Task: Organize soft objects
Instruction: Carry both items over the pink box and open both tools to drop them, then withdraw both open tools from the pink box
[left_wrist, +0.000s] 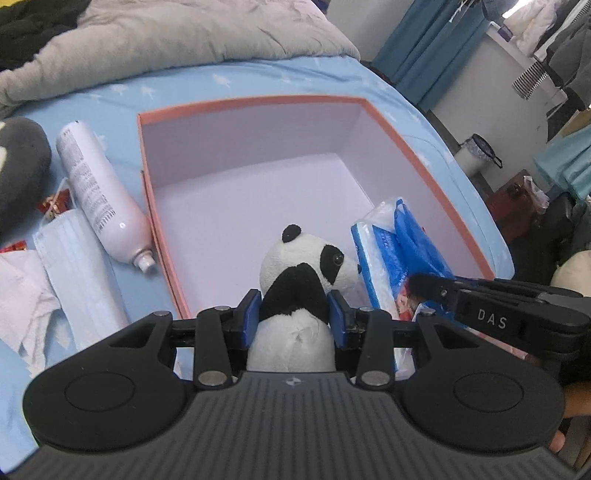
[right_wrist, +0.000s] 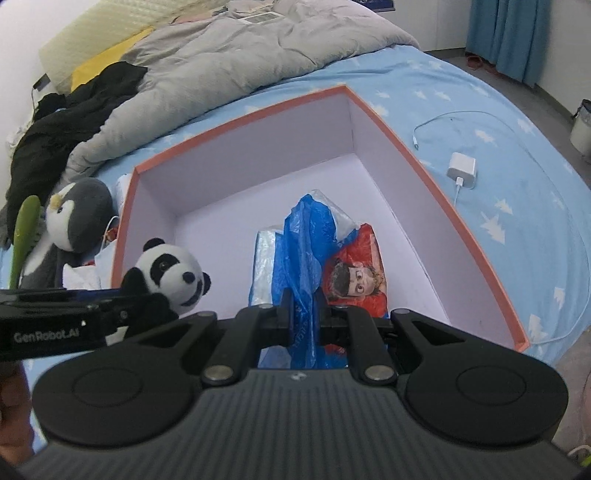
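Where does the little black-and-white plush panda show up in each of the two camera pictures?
Left wrist view: the black-and-white plush panda sits bottom centre, pinched between the left gripper pads, over the box.
Right wrist view: the panda is at lower left, beside the box's near-left wall.
Shared landmark: the open orange-rimmed cardboard box.

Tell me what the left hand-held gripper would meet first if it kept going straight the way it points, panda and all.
Probably the box's bare floor: the left hand-held gripper, shut on the panda plush, aims down into the orange-rimmed box. The blue tissue pack lies just right of that line; depth is unclear.
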